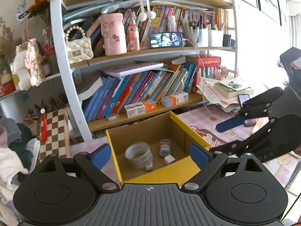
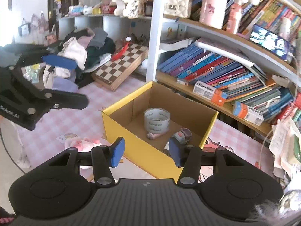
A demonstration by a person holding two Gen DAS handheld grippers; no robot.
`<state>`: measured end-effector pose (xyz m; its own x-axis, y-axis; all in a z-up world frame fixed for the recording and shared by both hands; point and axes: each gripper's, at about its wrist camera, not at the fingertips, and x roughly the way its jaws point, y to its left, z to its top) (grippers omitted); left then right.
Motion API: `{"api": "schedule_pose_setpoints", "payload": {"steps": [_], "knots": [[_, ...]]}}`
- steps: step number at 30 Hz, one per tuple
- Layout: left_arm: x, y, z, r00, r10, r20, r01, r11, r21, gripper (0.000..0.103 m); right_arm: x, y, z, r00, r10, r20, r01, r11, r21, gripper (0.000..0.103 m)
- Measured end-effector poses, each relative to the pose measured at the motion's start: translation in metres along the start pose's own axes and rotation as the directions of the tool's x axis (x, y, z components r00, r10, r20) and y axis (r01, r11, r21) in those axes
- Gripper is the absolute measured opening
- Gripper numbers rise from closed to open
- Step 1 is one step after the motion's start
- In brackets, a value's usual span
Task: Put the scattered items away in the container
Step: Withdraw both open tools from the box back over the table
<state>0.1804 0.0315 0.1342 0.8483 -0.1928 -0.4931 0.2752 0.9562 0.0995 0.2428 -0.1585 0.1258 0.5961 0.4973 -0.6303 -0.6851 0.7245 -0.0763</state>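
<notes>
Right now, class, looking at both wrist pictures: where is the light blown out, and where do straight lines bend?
Left wrist view: the window side at right is washed out white, and the white shelf post bows as a curve. Right wrist view: glare whitens the far left edge, the bookshelf boards arc strongly, and the yellow box stays fairly sharp.

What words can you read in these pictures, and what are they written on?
"Garnile", as best it reads: on the white and orange carton on the bottom shelf.
Printed words ring the clear tape roll inside the yellow cardboard box: too blurred to read.
White lettering on the black arm of the left gripper: partly cut off, unreadable.
Book spines, the red book, the second orange and white carton: too small.
</notes>
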Motion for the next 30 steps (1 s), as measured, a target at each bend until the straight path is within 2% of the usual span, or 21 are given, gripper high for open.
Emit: {"api": "schedule_pose_setpoints", "payload": {"steps": [4,10,21,26,30], "knots": [[-0.021,0.003,-0.013,0.999,0.028,0.023,-0.028,1.000,-0.015,0.099,-0.016,0.007,-0.010,0.998,-0.046,0.037,0.044,0.999,0.029,0.052],[-0.039,0.013,-0.037,0.997,0.072,0.020,-0.071,0.996,-0.048,0.100,-0.032,0.010,-0.037,0.990,-0.128,0.053,0.123,0.987,0.101,0.057],[-0.048,0.028,-0.088,0.990,0.131,-0.047,-0.136,0.981,-0.140,0.100,-0.037,0.018,-0.095,0.973,-0.229,-0.011,0.226,0.950,0.214,0.064],[-0.045,0.029,-0.112,0.987,0.131,-0.089,-0.146,0.968,-0.202,0.100,-0.027,0.037,-0.115,0.969,-0.242,-0.045,0.246,0.947,0.207,0.071],[-0.041,0.021,-0.128,0.985,0.122,-0.122,-0.146,0.967,-0.210,0.100,-0.017,0.056,-0.129,0.971,-0.228,-0.072,0.238,0.951,0.197,0.073]]}}
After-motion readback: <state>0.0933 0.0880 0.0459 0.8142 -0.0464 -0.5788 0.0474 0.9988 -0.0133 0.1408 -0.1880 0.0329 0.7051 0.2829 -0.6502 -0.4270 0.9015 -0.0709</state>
